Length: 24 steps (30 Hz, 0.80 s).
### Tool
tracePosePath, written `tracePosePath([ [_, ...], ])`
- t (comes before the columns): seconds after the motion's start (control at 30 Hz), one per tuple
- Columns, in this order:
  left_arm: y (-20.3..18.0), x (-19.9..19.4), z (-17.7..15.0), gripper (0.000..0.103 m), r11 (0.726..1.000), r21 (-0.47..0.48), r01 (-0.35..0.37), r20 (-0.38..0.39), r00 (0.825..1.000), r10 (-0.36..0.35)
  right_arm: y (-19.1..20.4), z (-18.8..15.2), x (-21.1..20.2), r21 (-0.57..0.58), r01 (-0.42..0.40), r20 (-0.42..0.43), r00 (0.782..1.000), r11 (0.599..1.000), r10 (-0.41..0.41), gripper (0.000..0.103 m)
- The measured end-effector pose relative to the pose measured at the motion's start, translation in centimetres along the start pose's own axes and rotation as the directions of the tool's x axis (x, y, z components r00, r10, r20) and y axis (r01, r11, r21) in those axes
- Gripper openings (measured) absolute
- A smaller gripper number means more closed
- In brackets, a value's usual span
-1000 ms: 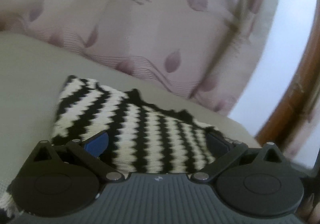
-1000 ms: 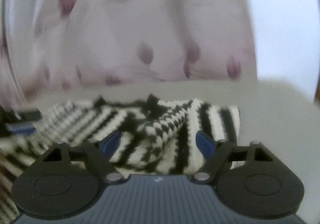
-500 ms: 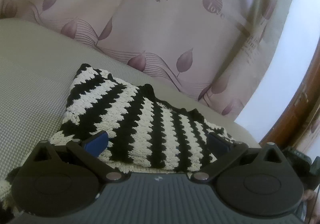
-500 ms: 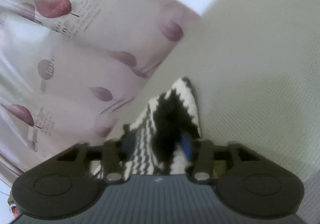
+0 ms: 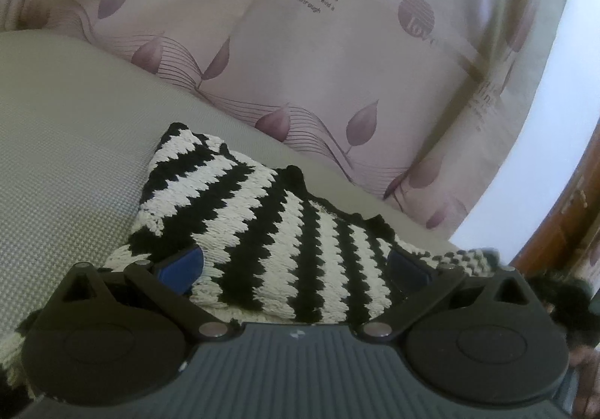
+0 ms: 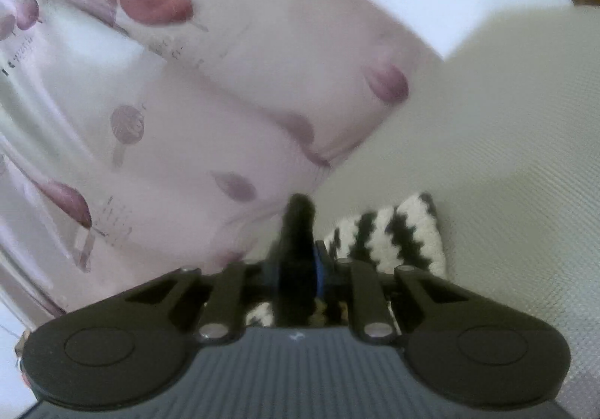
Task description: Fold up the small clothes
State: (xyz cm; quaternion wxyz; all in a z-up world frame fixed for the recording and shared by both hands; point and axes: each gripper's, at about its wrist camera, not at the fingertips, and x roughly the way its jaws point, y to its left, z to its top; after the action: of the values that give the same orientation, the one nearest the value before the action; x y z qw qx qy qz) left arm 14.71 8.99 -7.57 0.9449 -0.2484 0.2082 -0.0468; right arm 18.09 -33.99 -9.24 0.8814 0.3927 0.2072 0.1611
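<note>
A black-and-white striped knit garment [image 5: 262,224] lies on a grey-green cushion [image 5: 67,156]. My left gripper [image 5: 294,263] is open, its blue pads wide apart on either side of the garment's near part, low over it. My right gripper [image 6: 298,265] is shut on a black edge of the knit garment, which sticks up between its fingers; more of the striped knit [image 6: 390,235] shows just to its right on the cushion [image 6: 506,156]. The rest of the garment is hidden under the gripper body.
A pale curtain with purple leaf print [image 5: 318,63] hangs close behind the cushion, also in the right wrist view [image 6: 168,119]. A white wall [image 5: 555,126] and brown wooden frame [image 5: 570,228] stand at the right.
My right gripper has closed on the garment's edge and swung so it faces the curtain. My left gripper stays open over the garment, shifted only slightly.
</note>
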Motion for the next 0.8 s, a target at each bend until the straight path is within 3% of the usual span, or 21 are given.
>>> tracePosePath([
  [0.07, 0.0, 0.0, 0.0, 0.103, 1.000, 0.001, -0.002, -0.001, 1.000, 0.002, -0.6, -0.6, 0.8, -0.094, 0.148, -0.032, 0.988, 0.984, -0.152, 0.015],
  [0.13, 0.0, 0.1, 0.0, 0.103, 1.000, -0.003, -0.004, -0.001, 1.000, 0.004, -2.2, -1.2, 1.5, -0.073, 0.192, -0.091, 0.976, 0.979, -0.199, 0.014],
  [0.47, 0.1, 0.4, 0.1, 0.103, 1.000, 0.003, -0.015, -0.014, 1.000, 0.015, -2.9, -1.7, 1.7, -0.067, 0.235, -0.053, 0.970, 0.970, -0.239, 0.011],
  [0.67, -0.1, 0.7, 0.3, 0.103, 0.999, 0.021, -0.024, -0.031, 0.999, 0.024, -3.2, -1.2, 1.1, -0.015, 0.203, -0.086, 0.975, 0.979, -0.203, 0.014],
  [0.77, -1.0, -0.4, 0.9, 0.101, 0.997, 0.078, -0.025, -0.075, 0.997, 0.031, -2.5, -0.9, -3.2, 0.040, 0.174, -0.029, 0.984, 0.984, -0.173, 0.036],
  [0.8, -1.4, -1.6, 1.1, 0.102, 0.996, 0.091, -0.016, -0.074, 0.997, 0.022, -2.1, -1.1, -4.9, 0.027, 0.158, -0.014, 0.987, 0.987, -0.158, 0.053],
])
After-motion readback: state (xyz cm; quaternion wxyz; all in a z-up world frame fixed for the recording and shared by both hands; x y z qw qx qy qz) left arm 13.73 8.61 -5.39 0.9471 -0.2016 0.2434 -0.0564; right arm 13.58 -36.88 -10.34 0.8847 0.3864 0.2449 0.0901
